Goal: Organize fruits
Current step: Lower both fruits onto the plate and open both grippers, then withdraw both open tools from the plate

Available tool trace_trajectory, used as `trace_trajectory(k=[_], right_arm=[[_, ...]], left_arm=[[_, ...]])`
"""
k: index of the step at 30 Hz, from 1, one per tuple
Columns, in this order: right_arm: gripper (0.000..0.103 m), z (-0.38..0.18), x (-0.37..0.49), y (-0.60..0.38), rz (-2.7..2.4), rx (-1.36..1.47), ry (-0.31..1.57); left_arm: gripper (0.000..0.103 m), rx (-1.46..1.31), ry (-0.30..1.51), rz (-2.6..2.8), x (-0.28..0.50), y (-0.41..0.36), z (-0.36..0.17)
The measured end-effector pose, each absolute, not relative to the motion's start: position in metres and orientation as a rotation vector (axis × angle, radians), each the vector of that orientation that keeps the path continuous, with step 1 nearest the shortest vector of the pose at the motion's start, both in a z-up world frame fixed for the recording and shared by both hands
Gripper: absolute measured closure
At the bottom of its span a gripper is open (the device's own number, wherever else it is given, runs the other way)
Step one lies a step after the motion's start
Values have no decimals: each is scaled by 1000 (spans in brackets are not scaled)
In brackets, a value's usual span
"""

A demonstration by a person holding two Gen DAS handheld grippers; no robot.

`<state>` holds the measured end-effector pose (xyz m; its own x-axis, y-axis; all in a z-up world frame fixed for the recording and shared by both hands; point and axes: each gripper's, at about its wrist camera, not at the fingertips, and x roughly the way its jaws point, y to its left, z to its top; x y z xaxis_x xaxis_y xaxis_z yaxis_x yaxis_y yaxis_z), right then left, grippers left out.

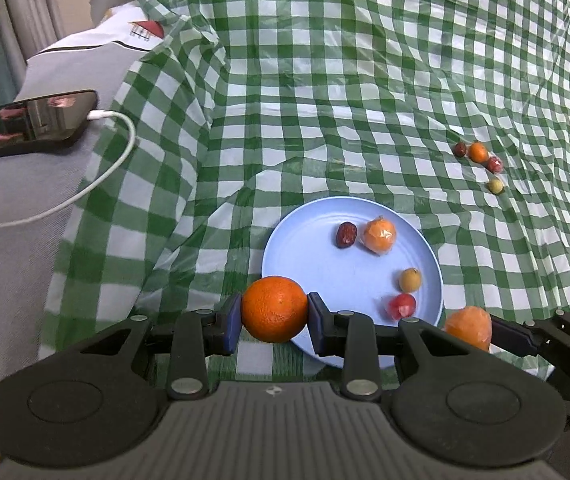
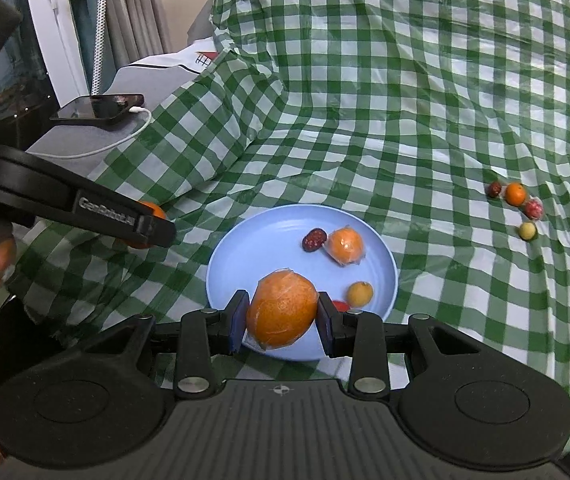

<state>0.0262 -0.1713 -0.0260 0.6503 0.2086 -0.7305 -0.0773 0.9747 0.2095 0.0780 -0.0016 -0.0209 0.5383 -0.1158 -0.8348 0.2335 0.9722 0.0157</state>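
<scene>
My left claw was clenched on a bare round orange at lower centre, and my right claw gripped a plastic-wrapped orange. Both hung over the near rim of the round pale-blue plate, which held four small fruits. Four more lay on the green-checked tablecloth at right.

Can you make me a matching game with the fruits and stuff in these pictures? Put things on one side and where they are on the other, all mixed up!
Things:
1. bare round orange
2. plastic-wrapped orange
3. wrinkly dark red date
4. black phone with a white cable

Places:
A. lying on the round light blue plate
B. on the grey surface beside the green checked cloth
C. pinched in the left gripper
D. pinched in the right gripper

Pairs: 1-C, 2-D, 3-A, 4-B
</scene>
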Motion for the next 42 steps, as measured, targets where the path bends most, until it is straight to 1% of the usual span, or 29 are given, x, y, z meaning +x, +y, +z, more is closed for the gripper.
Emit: trace_trajectory(k=[17,22,23,24,25,26,27,29,33,36,39,42], right_arm=[[65,-74,85,-175,154,137,923],[64,-85,93,-170,175,95,936],[62,-86,95,-169,185,82,940],[49,-88,97,-167,202,65,944],[40,-88,97,-166,212,46,945],[25,-86,96,-164,212,17,939],[19,-82,95,-162,203,-7,927],[16,-73,89,-162,198,-36,901],[7,-53,67,-167,185,-36,903],[3,-38,43,-170,170,-9,908],[1,-28,20,-170,154,30,921],[1,-22,3,-165,135,43,924]], left_arm=[[66,233,1047,-200,140,-18,-80],[63,259,1046,-213,151,-21,-92],[61,257,1040,-215,152,-21,-93],[43,256,1037,-222,152,-21,-93],[17,255,1033,-226,151,-21,-91],[7,251,1024,-220,149,-20,-88],[1,246,1007,-211,146,-19,-83],[0,249,983,-222,138,-18,-73],[0,267,1004,-214,115,-10,-61],[0,253,1011,-208,87,-1,-51],[0,243,1019,-198,61,7,-45],[0,234,1022,-205,39,13,-39]])
